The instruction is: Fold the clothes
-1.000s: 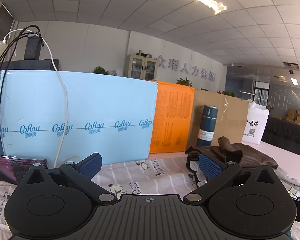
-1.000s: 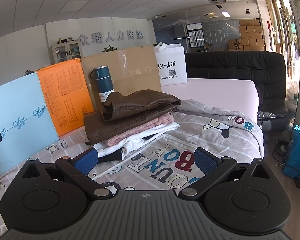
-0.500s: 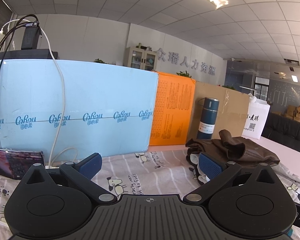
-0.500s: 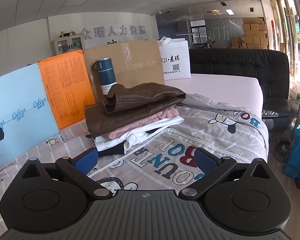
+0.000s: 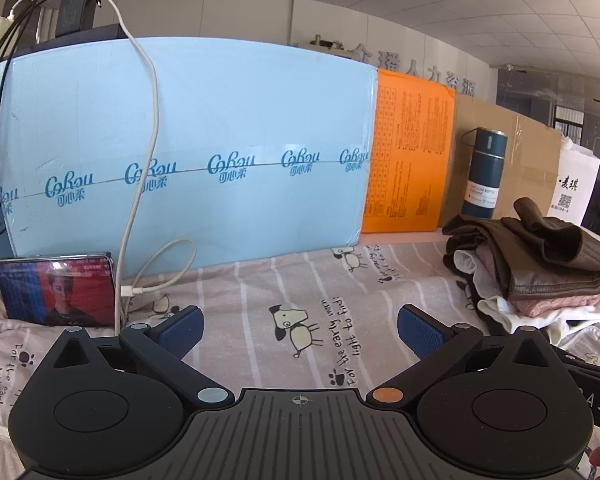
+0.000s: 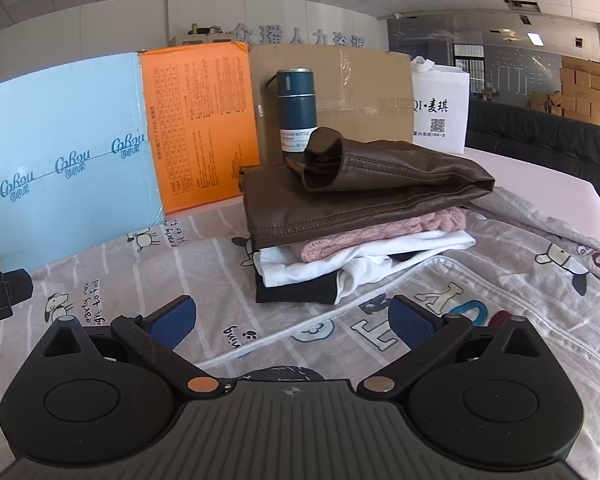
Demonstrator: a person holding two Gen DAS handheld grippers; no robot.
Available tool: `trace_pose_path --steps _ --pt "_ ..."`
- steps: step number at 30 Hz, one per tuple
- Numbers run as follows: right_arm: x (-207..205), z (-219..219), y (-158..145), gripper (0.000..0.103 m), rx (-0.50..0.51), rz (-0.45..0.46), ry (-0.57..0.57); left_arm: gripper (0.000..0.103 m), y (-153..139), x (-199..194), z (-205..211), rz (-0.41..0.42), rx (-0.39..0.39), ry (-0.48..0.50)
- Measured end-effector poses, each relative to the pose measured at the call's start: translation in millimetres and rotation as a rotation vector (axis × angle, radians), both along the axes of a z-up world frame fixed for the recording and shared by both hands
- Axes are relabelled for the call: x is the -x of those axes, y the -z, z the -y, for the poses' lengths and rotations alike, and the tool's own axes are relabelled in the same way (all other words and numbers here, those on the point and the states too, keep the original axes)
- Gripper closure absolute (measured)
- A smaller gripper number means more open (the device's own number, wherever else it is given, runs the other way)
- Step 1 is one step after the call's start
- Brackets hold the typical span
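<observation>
A stack of folded clothes (image 6: 360, 216) sits on the bed: a brown leather garment (image 6: 380, 184) on top, then pink knit, white and black pieces. The same stack (image 5: 540, 264) shows at the right of the left wrist view. A grey printed garment (image 6: 480, 320) with large letters lies spread under and in front of my right gripper (image 6: 292, 320), which is open and empty just short of the stack. My left gripper (image 5: 300, 328) is open and empty above the striped puppy-print fabric (image 5: 300, 280).
A light blue box (image 5: 220, 140), an orange box (image 5: 408, 160) and a cardboard box (image 6: 360, 92) wall off the back. A dark blue bottle (image 6: 298, 108) stands behind the stack. A phone (image 5: 56, 288) with a white cable (image 5: 140, 160) leans at the left. A black sofa (image 6: 540, 140) is at the right.
Both grippers have tilted down and moved closer to the bed; the clothes stack looms larger in the right view. Both stay open.
</observation>
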State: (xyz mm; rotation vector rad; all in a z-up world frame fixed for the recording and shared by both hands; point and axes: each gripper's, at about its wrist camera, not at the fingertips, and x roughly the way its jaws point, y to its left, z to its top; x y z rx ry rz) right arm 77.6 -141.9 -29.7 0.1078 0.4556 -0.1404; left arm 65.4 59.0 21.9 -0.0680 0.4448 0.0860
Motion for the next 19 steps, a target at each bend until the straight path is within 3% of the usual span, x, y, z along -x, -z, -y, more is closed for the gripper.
trace_pose_path --steps 7,14,19 --pt "-50.0 -6.6 21.9 0.0 0.035 -0.051 -0.058 0.0 30.4 -22.2 -9.9 -0.111 -0.003 -0.038" --pt "-89.3 -11.2 38.7 0.0 0.022 -0.201 -0.157 0.0 50.0 -33.4 -21.1 -0.186 0.008 -0.069" --pt "-93.2 -21.1 42.3 0.0 0.061 -0.212 -0.193 0.0 56.0 -39.0 -26.6 -0.218 0.033 -0.074"
